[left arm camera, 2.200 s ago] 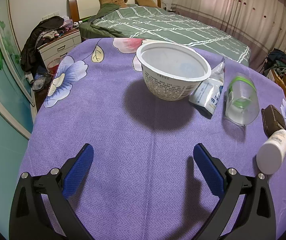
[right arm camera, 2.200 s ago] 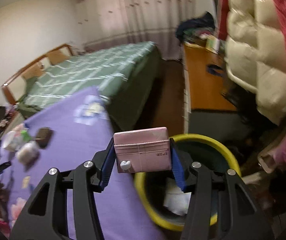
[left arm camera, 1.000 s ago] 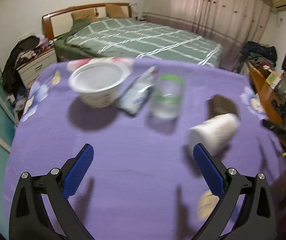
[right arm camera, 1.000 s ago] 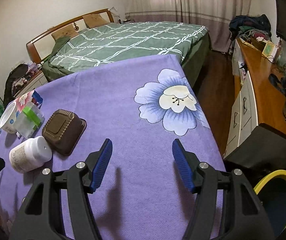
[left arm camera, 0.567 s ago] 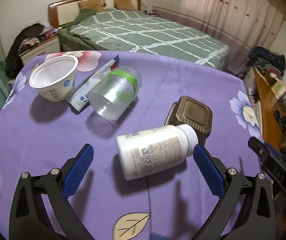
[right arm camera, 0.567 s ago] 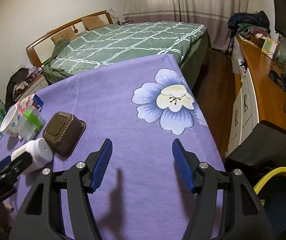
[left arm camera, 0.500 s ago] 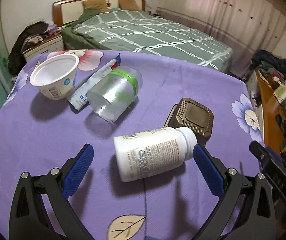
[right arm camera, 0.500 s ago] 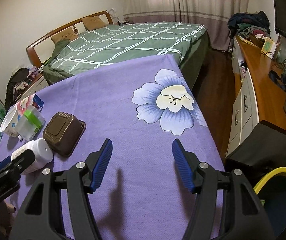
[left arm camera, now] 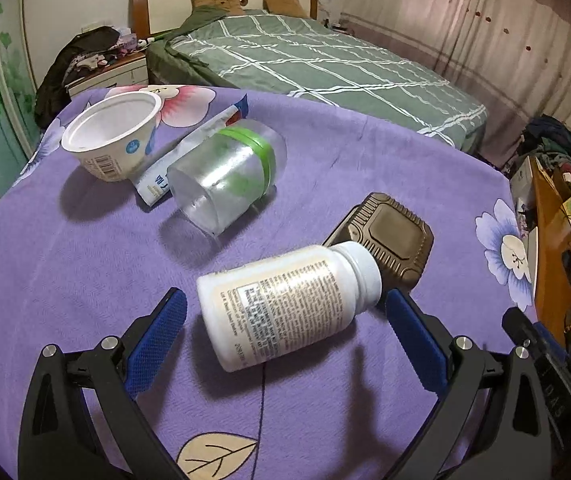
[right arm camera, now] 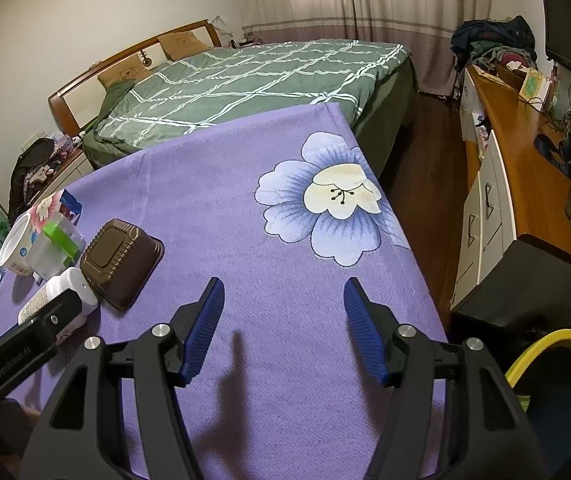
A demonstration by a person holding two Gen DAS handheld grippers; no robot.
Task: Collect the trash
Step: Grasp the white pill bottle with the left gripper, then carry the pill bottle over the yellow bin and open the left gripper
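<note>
A white pill bottle lies on its side on the purple cloth, cap toward the right. My left gripper is open with a blue pad on either side of the bottle, neither pressing on it. Behind the bottle rests a brown ribbed box. Farther left lie a clear cup with a green band, a sachet and a white yoghurt tub. My right gripper hangs open over bare cloth with nothing between its pads. From there the bottle shows partly behind the left gripper's body.
The table has a purple flowered cloth; its right edge drops to the floor. A yellow-rimmed bin stands on the floor at the lower right. A wooden desk lies beyond it, a green bed behind the table.
The left gripper has swung right from the tub and now frames the bottle. The right gripper, earlier shut on a pink box over the bin, is open, without the box and still.
</note>
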